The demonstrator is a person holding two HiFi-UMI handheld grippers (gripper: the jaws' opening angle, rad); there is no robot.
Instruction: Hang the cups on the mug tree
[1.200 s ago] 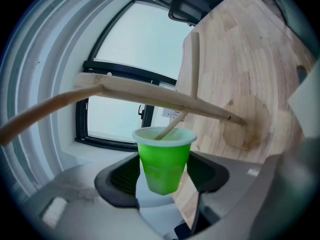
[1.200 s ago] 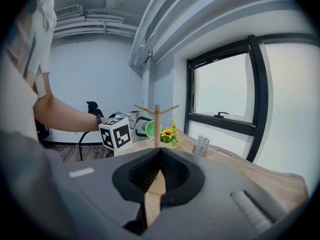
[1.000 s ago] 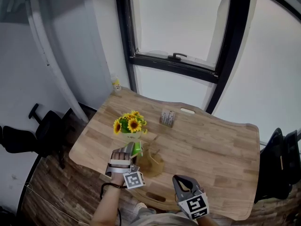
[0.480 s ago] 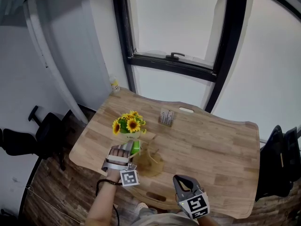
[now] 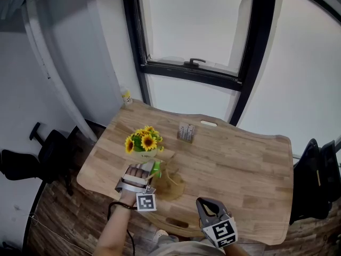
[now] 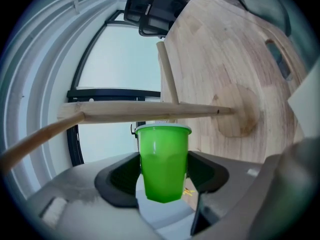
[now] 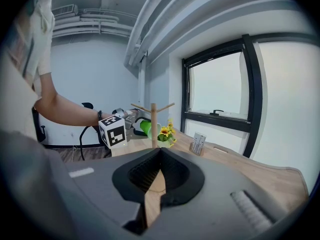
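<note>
- My left gripper [image 5: 149,168] is clamped on the green cup [image 6: 162,164], one jaw on each side of its wall. The cup's rim points forward at the mug tree [image 6: 150,110]. A wooden peg [image 6: 195,110] crosses just beyond the rim, and I judge that the cup is not yet hung on anything
- The first danger is the grip itself. The wall of the cup looks smooth and it narrows toward the bottom, so if I push the rim against the peg, the cup can slide back between the jaws or turn in them
- The second danger is the tree. It stands on a small round base on the table [image 5: 240,159] and seems light. A sideways push from the cup on the peg can tip it or drag it toward the table edge, which is near on my side
- I see no handle on the cup in the left gripper view; perhaps it is on the hidden side. If I aim for the wrong place, the peg only touches the wall, and the cup falls when I let go
- The pot of sunflowers [image 5: 139,141] is just beside the cup and the tree, so a wide swing of my left hand can knock it over
- My right gripper [image 7: 150,184] has its jaws together on nothing, and it waits low near the table edge, well apart from the tree. It cannot steady the base from there, so any tipping goes uncorrected unless I bring it closer first
</note>
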